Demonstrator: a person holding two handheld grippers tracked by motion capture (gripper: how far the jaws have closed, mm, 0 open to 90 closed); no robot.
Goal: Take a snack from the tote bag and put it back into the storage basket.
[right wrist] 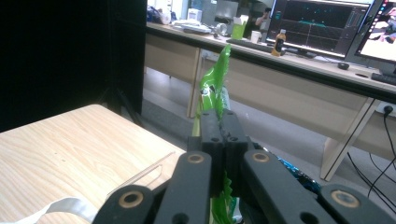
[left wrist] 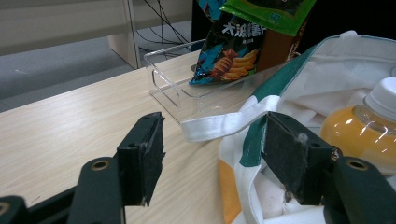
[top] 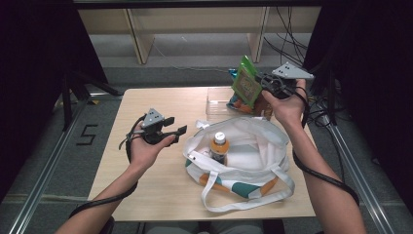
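Observation:
A white cloth tote bag point(top: 253, 146) with green and orange patches lies open on the wooden table, and an orange drink bottle point(top: 219, 146) stands in it. My left gripper point(top: 178, 127) is open, held just left of the bag; its jaws frame the bag's strap point(left wrist: 219, 125) with nothing between them. My right gripper point(top: 260, 82) is shut on a green snack packet point(top: 246, 84), held above the clear plastic box point(top: 214, 106) at the table's back. The green packet point(right wrist: 212, 81) stands up edge-on from the closed jaws. A dark blue snack bag point(left wrist: 229, 49) leans in the box.
The clear box point(left wrist: 173, 79) sits behind the tote near the table's far edge. Bare wood point(top: 146, 180) lies left of and in front of the bag. Beyond the table are wooden desk legs and trailing cables on the floor.

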